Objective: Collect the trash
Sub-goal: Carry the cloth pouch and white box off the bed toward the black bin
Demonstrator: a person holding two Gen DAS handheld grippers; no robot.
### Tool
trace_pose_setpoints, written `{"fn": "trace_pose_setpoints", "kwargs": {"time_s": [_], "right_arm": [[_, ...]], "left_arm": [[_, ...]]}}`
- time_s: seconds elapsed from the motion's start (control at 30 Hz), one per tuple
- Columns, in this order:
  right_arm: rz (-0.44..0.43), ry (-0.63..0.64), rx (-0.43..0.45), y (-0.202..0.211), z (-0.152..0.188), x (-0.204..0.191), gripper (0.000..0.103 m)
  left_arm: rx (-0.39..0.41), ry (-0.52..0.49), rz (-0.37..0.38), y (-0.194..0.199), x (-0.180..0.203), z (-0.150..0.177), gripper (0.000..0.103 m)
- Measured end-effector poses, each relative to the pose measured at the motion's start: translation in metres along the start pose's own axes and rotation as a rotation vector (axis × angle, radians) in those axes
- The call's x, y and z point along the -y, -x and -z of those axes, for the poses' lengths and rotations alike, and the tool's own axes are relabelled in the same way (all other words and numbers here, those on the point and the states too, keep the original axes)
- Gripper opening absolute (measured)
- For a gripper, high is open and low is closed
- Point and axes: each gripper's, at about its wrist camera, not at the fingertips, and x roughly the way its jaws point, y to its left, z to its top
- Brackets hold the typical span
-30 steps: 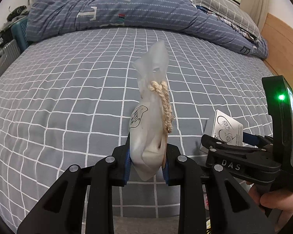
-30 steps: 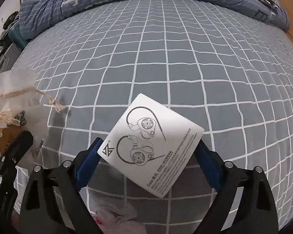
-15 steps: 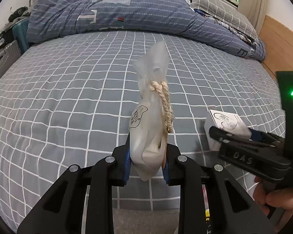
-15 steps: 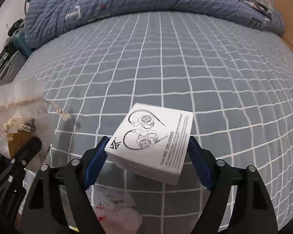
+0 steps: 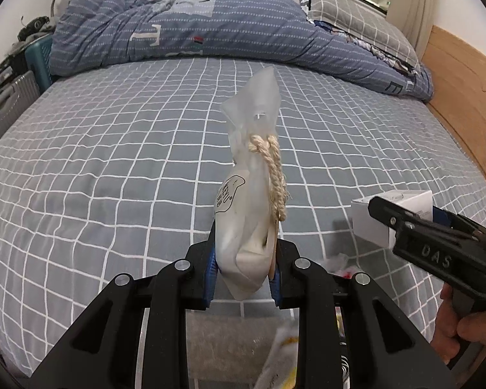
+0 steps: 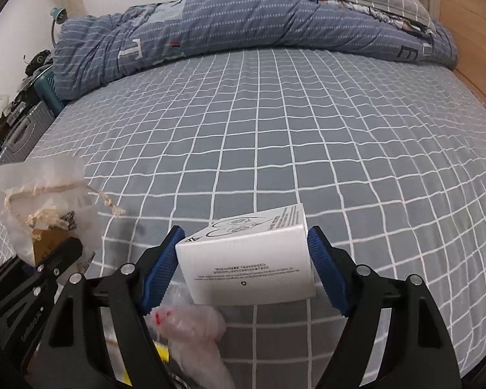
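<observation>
On your left, the left gripper (image 5: pixel 243 278) is clenched on a pouch (image 5: pixel 249 194), a frosted, translucent drawstring bag that stands up out of the jaws above the bed (image 5: pixel 113 162). The blue pads pinch its lower part, and a twisted cord (image 5: pixel 275 175) hangs down its right side from a knot near the neck. It looks light and soft, so it will likely flop and crumple rather than resist. Your hold low on the bulk seems sound; a grip on the thin neck or on the cord alone would probably let it swing or slide out. Something stiffer, perhaps a card tag, shows inside near the pads, which may help the grip bite.

To the right, the right gripper (image 6: pixel 243 269) grasps a white box (image 6: pixel 246 265) by its two side faces, held off the sheet. Its jaws have just been closing, and the box sits between the pads, tilted so its printed top faces away from you. It reads as thin card, light and rigid, but its smooth faces could slip and it may crush if you squeeze hard. Hold the flat sides squarely, not a corner.

Below both grippers, at the near edge of the bed, lies crumpled plastic (image 6: pixel 191 324) with red marks, most likely trash already gathered, though what holds it is hidden
</observation>
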Motion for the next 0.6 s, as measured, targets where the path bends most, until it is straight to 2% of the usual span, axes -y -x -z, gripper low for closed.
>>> {"fn": "trace_pose_setpoints", "kwargs": {"time_s": [0.6], "right_arm": [[0.019,0.029,0.102,0.069,0.035,-0.003,0.075]], "left_arm": [[0.039,-0.019,0.041,0.054,0.014,0.038,0.025]]}}
